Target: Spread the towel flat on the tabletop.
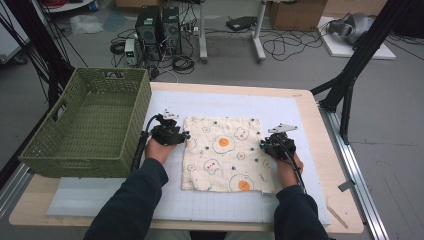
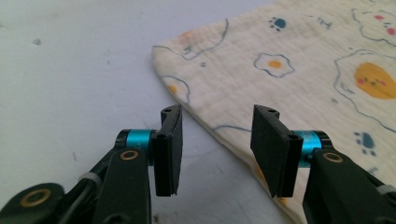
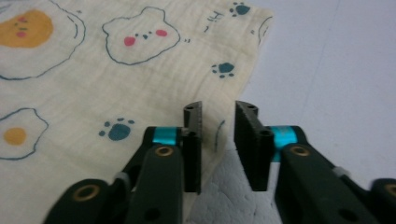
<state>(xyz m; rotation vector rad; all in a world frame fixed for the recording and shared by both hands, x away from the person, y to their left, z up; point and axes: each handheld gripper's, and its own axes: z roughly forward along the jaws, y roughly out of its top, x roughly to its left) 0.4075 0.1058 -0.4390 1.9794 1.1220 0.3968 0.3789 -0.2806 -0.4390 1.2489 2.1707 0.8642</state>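
A cream cloth (image 1: 225,152) printed with fried eggs, bears and paw marks lies flat in the middle of the white mat. My left gripper (image 1: 186,136) rests at the cloth's left edge, open; in the left gripper view its jaws straddle that cloth (image 2: 299,70) edge with the gripper (image 2: 217,140) low over the mat. My right gripper (image 1: 262,145) sits at the cloth's right edge, open with a narrower gap. The right gripper view shows the gripper (image 3: 218,140) over the hem of the cloth (image 3: 116,79), one jaw above the fabric, the other above bare mat.
A green woven basket (image 1: 127,107) stands on the table's left, close beside my left hand. The white gridded mat (image 1: 295,115) covers most of the wooden table (image 1: 345,215). Cables and computer cases lie on the floor beyond the far edge.
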